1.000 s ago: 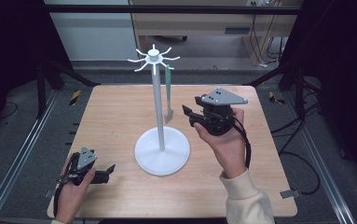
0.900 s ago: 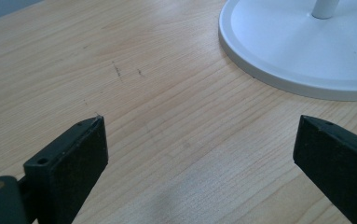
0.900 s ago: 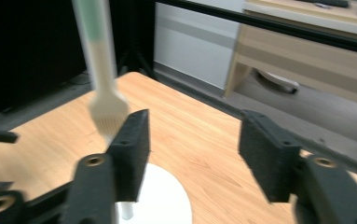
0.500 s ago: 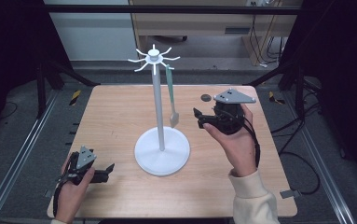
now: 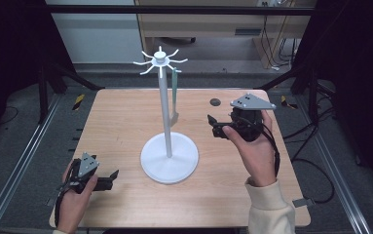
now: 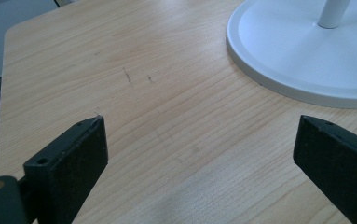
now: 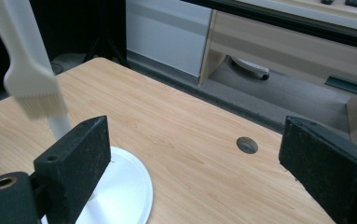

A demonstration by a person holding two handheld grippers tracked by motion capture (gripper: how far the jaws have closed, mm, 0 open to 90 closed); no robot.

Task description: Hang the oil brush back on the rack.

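We take the white stand [image 5: 169, 146] as landmark: a round, smooth, dished base carries a slim straight pole topped by a ring of curved hooks. It sits mid-table on pale, fine-grained wood [image 5: 125, 122].

From a hook on the far-right side of the stand hangs a brush [image 5: 175, 97]; its thin handle is greenish in the high view, and its flat head ends in short pale bristles just beside the pole.

To the right of the stand, the right gripper [image 5: 212, 126] hovers level, its blocky matt-black jaws pointing toward the brush. We record that they have just been opening; they stand wide, nothing between them.

Near-left of the stand, the left gripper [image 5: 112, 178] lies low over the table, jaws wide and empty, pointing at the base rim.

A small dark round inset [image 5: 215, 102] marks the wood at the far right of the stand.
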